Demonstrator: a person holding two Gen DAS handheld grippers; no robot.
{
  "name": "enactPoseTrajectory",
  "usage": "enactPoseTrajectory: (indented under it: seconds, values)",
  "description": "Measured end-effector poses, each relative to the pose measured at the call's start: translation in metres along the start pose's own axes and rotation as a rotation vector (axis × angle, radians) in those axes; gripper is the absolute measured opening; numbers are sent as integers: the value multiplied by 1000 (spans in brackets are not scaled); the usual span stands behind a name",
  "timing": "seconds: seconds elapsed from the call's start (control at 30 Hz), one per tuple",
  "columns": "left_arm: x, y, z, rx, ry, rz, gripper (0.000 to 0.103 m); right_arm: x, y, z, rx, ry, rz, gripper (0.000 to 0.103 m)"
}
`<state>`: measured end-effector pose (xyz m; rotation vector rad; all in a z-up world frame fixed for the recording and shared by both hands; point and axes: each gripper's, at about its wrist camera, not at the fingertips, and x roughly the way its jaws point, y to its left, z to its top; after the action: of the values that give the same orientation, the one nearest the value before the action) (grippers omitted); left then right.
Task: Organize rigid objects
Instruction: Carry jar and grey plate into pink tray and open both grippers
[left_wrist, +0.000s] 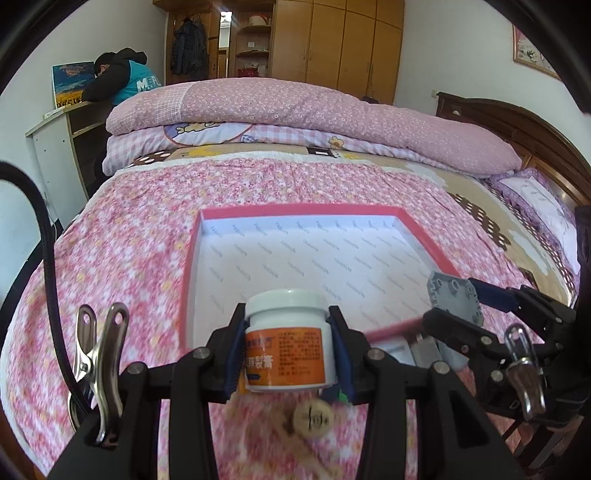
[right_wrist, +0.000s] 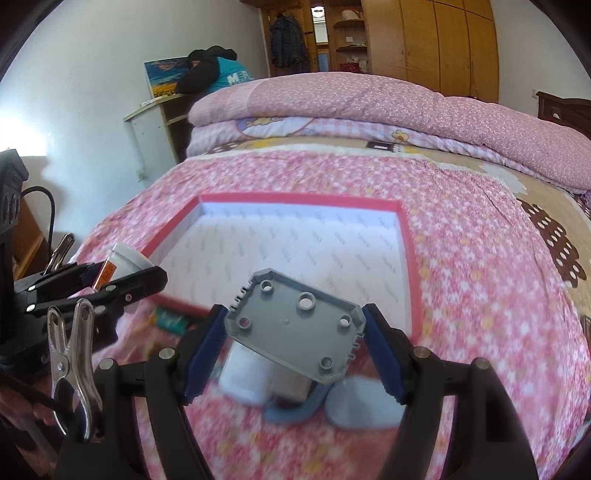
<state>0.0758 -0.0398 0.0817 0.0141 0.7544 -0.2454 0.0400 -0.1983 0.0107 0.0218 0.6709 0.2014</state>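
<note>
The left gripper (left_wrist: 287, 349) was clamped on a white jar (left_wrist: 287, 341) with an orange label, held upright between its blue pads. The right gripper (right_wrist: 295, 338) was clamped on a grey plastic plate (right_wrist: 295, 325), tilted and pinched by two opposite edges. Both items were held clear of the floral bedspread (left_wrist: 129, 236), and the step in hand appeared to be carrying them to the pink-rimmed box (left_wrist: 295, 212), which lay open and bare ahead of both sets of jaws. The next move would call for passing each item over the near rim (right_wrist: 181, 304) and lowering it inside before release. Several blurred objects lay below the right jaws, among them a white block (right_wrist: 243, 376) and a pale rounded piece (right_wrist: 364, 406); a round object (left_wrist: 312, 417) lay beneath the left jaws. The grippers were close beside each other, so contact between them was the chief risk.
</note>
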Motion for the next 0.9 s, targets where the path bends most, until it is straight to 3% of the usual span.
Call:
enactPoseTrajectory:
  seconds: [0.4, 0.6, 0.9]
  values:
    - [49, -2, 16, -13, 46, 33, 43, 43, -16, 18, 49, 48, -19, 75]
    - [55, -4, 21, 16, 46, 57, 55, 48, -14, 18, 35, 53, -29, 75]
    - [52, -2, 19, 4, 56, 85, 56, 38, -13, 17, 26, 37, -29, 76]
